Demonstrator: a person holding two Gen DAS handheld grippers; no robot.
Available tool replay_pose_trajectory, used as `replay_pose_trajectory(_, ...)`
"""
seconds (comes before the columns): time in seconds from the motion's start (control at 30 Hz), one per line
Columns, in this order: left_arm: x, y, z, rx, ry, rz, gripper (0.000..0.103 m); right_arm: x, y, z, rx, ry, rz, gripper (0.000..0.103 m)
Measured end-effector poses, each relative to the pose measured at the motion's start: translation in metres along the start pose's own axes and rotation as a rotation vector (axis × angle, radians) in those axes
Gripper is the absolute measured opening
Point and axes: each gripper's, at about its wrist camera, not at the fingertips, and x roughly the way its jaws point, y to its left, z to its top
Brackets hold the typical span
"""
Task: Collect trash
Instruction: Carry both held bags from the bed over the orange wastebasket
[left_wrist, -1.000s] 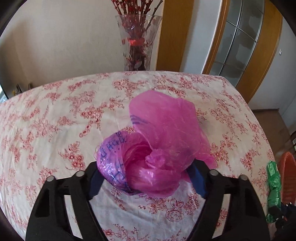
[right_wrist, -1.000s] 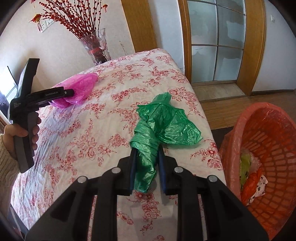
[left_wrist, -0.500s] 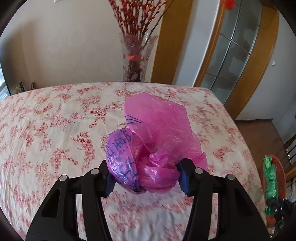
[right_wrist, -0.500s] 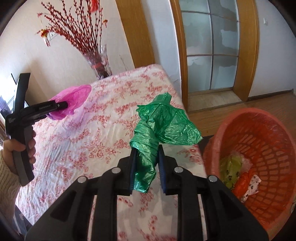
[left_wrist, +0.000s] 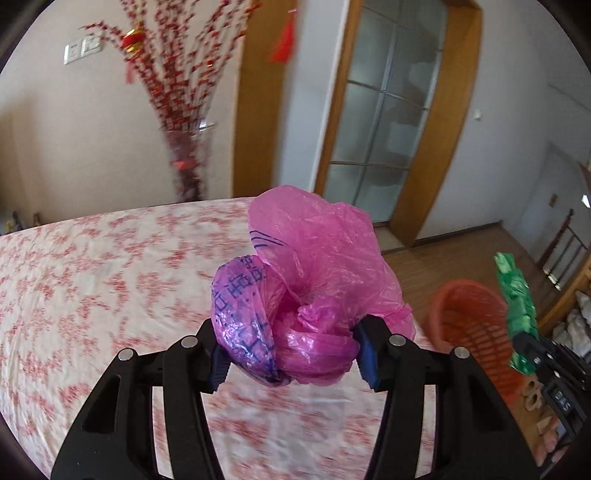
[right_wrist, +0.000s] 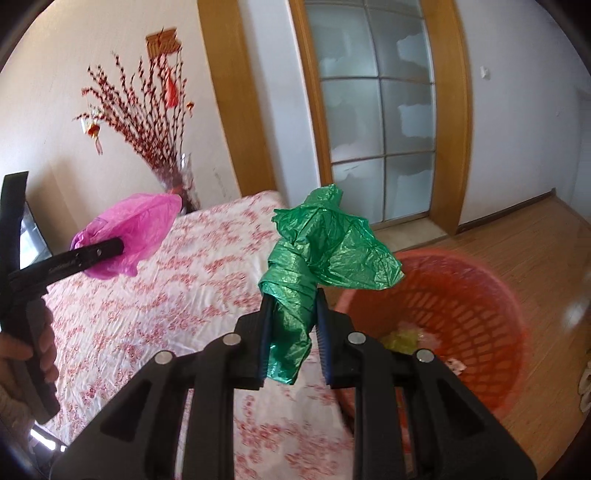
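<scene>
Left wrist cam sits just behind the left gripper (left_wrist: 290, 352), angled down across the floral bed (left_wrist: 92, 295), glass door (left_wrist: 384, 122) at 1 o'clock. Right wrist cam sits close behind the right gripper (right_wrist: 291, 321), also tilted down. Shared: bed, vase (right_wrist: 181, 181), door, orange basket (right_wrist: 461, 295). Each view catches the other gripper.

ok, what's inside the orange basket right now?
In the orange basket: yellow-green crumpled trash and a pale printed scrap on the bottom. The right gripper and its green bag cover the near-left interior.
</scene>
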Motion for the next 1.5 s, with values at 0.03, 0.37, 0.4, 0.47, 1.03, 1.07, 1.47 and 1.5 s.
replay_pose_trajectory(0.03,-0.003,-0.008,-0.002,0.005,-0.001,-0.014,0.054,-0.005,-0.004,0.000,0.004,-0.010,-0.006,0.022)
replay_pose_trajectory(0.37,-0.015,-0.064,-0.018,0.072,-0.009,-0.131,0.054,-0.044,-0.037,-0.004,0.015,-0.094,-0.075,0.022)
replay_pose_trajectory(0.4,-0.016,-0.068,-0.019,0.075,-0.008,-0.139,0.055,-0.047,-0.040,-0.004,0.019,-0.097,-0.080,0.022)
replay_pose_trajectory(0.47,-0.016,-0.077,-0.022,0.083,-0.002,-0.161,0.055,-0.050,-0.048,-0.006,0.030,-0.100,-0.086,0.022)
replay_pose_trajectory(1.03,0.011,-0.149,-0.042,0.132,0.049,-0.260,0.055,-0.045,-0.099,-0.021,0.109,-0.076,-0.141,0.022)
replay_pose_trajectory(1.07,0.013,-0.152,-0.043,0.132,0.054,-0.265,0.055,-0.043,-0.103,-0.022,0.117,-0.072,-0.144,0.022)
replay_pose_trajectory(1.47,0.042,-0.192,-0.056,0.163,0.128,-0.310,0.055,-0.025,-0.137,-0.027,0.181,-0.045,-0.169,0.022)
replay_pose_trajectory(1.5,0.044,-0.195,-0.056,0.166,0.131,-0.312,0.055,-0.023,-0.139,-0.027,0.186,-0.042,-0.169,0.022)
